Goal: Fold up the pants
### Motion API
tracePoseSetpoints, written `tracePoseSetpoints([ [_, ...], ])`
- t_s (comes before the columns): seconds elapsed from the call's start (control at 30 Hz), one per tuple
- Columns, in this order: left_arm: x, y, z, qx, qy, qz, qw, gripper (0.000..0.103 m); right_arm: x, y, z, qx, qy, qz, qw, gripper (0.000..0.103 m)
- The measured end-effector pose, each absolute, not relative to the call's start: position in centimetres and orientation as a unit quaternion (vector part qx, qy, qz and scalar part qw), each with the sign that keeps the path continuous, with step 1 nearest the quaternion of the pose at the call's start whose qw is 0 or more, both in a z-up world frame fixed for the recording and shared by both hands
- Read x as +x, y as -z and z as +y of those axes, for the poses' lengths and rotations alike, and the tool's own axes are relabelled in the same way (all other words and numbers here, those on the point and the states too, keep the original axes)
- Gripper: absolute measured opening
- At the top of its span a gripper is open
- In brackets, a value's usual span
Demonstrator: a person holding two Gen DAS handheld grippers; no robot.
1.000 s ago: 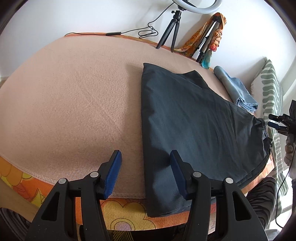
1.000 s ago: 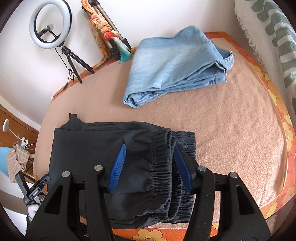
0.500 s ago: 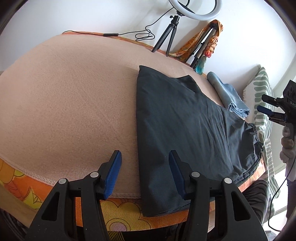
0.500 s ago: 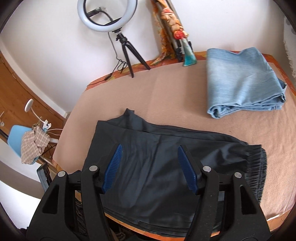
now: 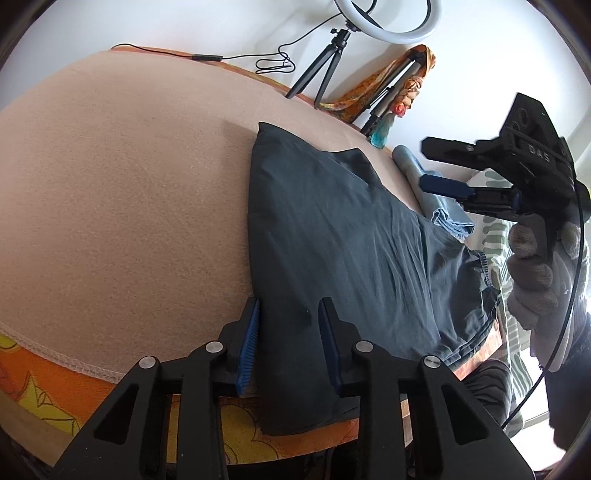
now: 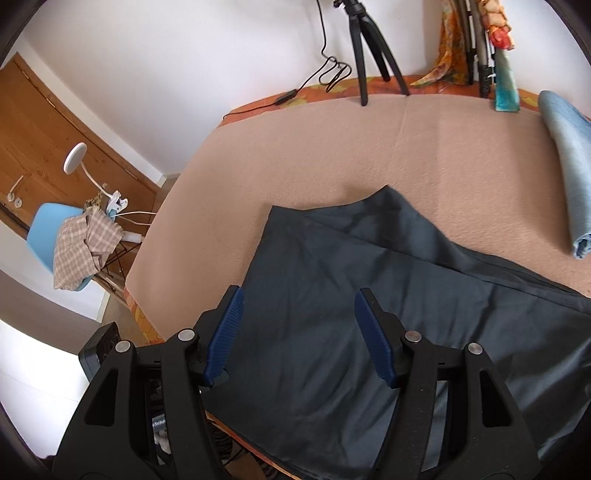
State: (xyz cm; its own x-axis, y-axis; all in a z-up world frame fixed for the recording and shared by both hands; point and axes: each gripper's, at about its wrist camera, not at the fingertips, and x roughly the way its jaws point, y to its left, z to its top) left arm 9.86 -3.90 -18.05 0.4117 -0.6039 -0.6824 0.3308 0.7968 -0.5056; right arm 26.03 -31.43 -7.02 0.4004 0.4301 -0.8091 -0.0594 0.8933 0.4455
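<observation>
Dark pants (image 5: 332, 236) lie flat on the tan blanket (image 5: 122, 177), near edge hanging off the table. Left gripper (image 5: 289, 343) open, empty, fingers straddling the pants' left edge. Right gripper (image 6: 297, 336) wide open, empty, above the pants. Folded jeans (image 6: 569, 166) far right; tripod (image 6: 369, 44) at wall.

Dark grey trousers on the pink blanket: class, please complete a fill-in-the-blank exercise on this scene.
1. The dark grey trousers lie on a ____ fleece blanket.
2. The jaws of the left gripper and the right gripper are both ____.
3. The folded jeans beside the trousers are light ____.
4. The ring light stands on a black ____.

Missing words: pink; open; blue; tripod
</observation>
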Motion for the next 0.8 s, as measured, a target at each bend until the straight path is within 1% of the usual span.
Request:
tracePoseSetpoints([
  [0.07, 9.7, 17.8, -4.0, -0.157, 0.287, 0.455, 0.828, 0.021, 27.1, 8.1, -29.9, 0.179, -0.155, 0.543, 0.806, 0.065],
  [0.13, 9.4, 17.1, -4.2, -0.156, 0.293, 0.442, 0.834, 0.019, 28.1, 9.0, -28.4, 0.171, -0.154, 0.558, 0.797, 0.065],
  [0.5, 8.5, 15.5, -5.9, -0.134, 0.321, 0.407, 0.845, 0.019, 32.9, 12.2, -20.1, 0.088, -0.161, 0.632, 0.753, 0.065],
  [0.57, 8.4, 15.4, -6.1, -0.129, 0.323, 0.407, 0.845, 0.017, 33.4, 12.8, -19.0, 0.064, -0.153, 0.64, 0.75, 0.065],
  [0.73, 8.3, 15.5, -6.4, -0.124, 0.325, 0.408, 0.844, 0.017, 33.9, 14.5, -17.5, 0.0, -0.12, 0.659, 0.743, 0.065],
  [0.77, 8.2, 15.6, -6.4, -0.123, 0.325, 0.408, 0.844, 0.017, 34.0, 14.7, -17.4, -0.008, -0.113, 0.659, 0.744, 0.065],
  [0.8, 8.2, 15.6, -6.3, -0.123, 0.325, 0.408, 0.844, 0.017, 34.1, 14.9, -17.4, -0.013, -0.108, 0.659, 0.744, 0.062],
])
